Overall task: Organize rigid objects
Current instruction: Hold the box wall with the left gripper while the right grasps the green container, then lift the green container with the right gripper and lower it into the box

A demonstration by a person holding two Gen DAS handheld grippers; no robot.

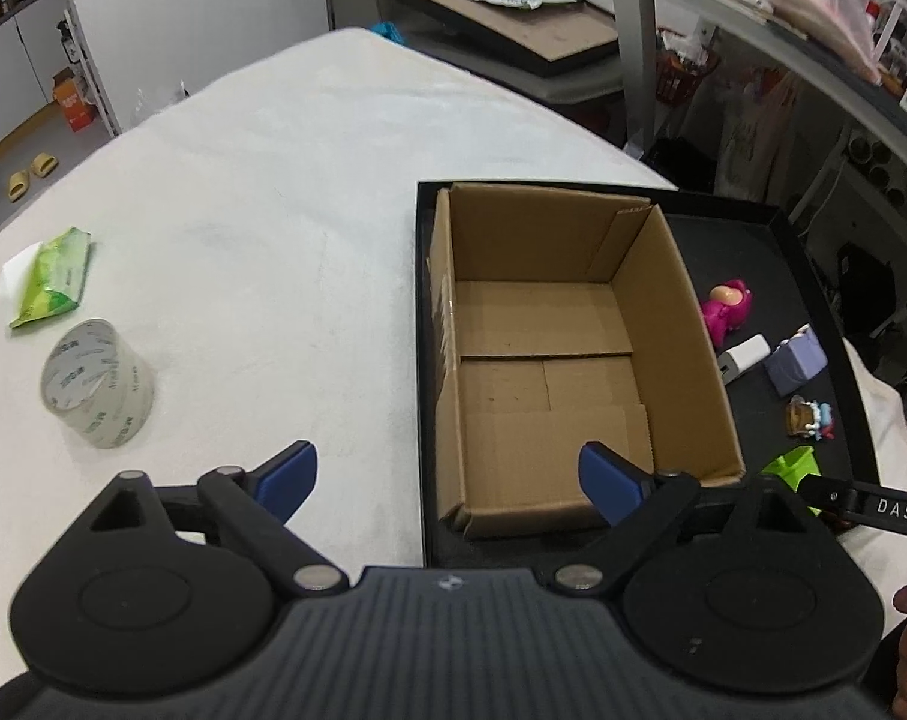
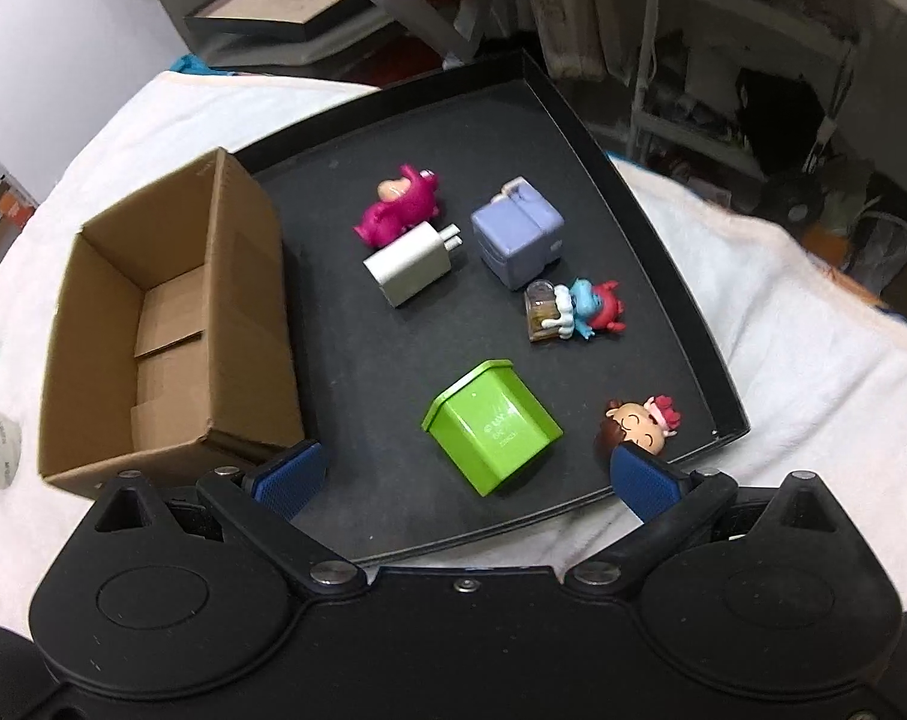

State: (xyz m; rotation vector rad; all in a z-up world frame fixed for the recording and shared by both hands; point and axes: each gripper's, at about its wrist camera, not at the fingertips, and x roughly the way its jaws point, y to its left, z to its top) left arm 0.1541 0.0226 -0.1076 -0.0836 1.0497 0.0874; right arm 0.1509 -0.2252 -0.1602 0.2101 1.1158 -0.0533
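Both tools (image 1: 447, 480) (image 2: 468, 474) gape apart above a glossy green cube (image 2: 492, 426) lying tilted.

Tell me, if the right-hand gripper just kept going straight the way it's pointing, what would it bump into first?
Most likely the green box. The right gripper is open, and the box lies on the black tray just ahead, roughly centred between its fingers. Depth is hard to judge, so it might pass over the box and meet the tray floor.
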